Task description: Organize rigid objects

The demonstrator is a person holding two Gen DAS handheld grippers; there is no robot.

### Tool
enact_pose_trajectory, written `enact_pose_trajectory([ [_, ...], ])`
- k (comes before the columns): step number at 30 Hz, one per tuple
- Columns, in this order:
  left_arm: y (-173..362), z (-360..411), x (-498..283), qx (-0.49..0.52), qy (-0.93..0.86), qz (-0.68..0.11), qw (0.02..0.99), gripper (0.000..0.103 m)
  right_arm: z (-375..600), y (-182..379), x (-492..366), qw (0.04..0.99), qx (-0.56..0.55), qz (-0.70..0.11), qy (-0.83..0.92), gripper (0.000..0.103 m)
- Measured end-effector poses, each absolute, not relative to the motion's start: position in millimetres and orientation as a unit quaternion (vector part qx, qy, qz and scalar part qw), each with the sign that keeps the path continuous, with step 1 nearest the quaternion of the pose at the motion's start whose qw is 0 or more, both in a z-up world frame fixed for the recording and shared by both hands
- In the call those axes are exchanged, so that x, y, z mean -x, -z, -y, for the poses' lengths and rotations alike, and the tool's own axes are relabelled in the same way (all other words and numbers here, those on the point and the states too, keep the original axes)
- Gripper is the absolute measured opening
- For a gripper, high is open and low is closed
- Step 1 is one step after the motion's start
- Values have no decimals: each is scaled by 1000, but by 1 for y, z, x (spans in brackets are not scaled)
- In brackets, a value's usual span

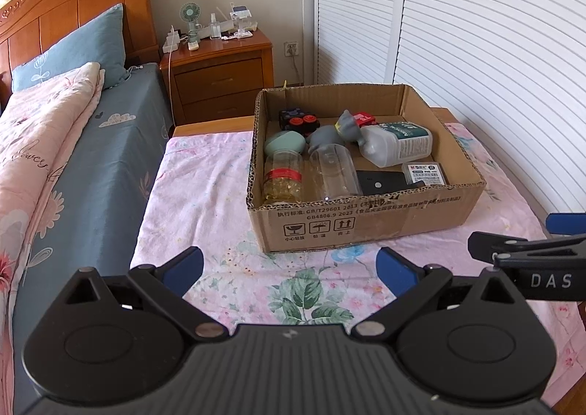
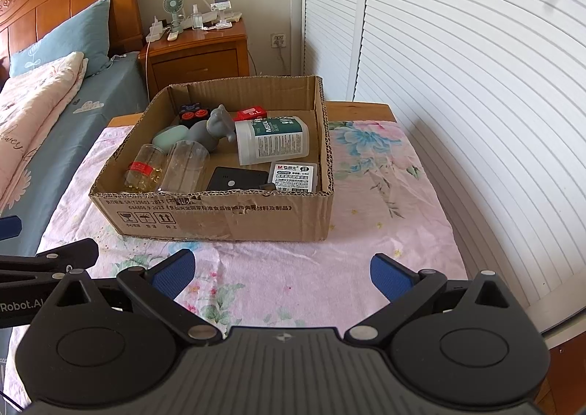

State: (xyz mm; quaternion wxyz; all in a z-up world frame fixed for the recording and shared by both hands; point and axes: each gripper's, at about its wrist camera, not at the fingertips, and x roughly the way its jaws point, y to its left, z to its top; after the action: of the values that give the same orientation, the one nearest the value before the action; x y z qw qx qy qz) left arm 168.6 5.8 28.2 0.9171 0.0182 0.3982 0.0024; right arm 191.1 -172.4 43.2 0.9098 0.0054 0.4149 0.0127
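Note:
An open cardboard box [image 1: 366,221] [image 2: 227,221] stands on a table with a pink floral cloth [image 1: 205,195] [image 2: 384,195]. Inside lie a jar of yellow capsules [image 1: 284,177] [image 2: 144,169], a clear cup [image 1: 333,169] [image 2: 186,166], a white bottle [image 1: 399,144] [image 2: 273,140], a grey toy [image 1: 344,131] [image 2: 216,127], a green case [image 1: 284,142] [image 2: 168,137], a black flat device [image 1: 381,182] [image 2: 234,179], a refill box [image 1: 425,173] [image 2: 293,177] and a dark cube [image 1: 296,120] [image 2: 192,113]. My left gripper [image 1: 291,268] and right gripper [image 2: 284,274] are open and empty, in front of the box.
A bed with a pink quilt [image 1: 44,144] and blue pillow [image 1: 80,45] lies left. A wooden nightstand [image 1: 219,78] with a small fan [image 1: 190,14] stands behind. White louvred doors [image 1: 476,30] run along the right. The right gripper's side shows in the left wrist view [image 1: 531,257].

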Motion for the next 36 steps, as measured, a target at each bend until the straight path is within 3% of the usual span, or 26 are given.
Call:
enact_pose_trajectory([
  [36,-32,-2,-168,-17,-17,-403,915,100,173,-45,-188,910,6,-414,-6,103],
])
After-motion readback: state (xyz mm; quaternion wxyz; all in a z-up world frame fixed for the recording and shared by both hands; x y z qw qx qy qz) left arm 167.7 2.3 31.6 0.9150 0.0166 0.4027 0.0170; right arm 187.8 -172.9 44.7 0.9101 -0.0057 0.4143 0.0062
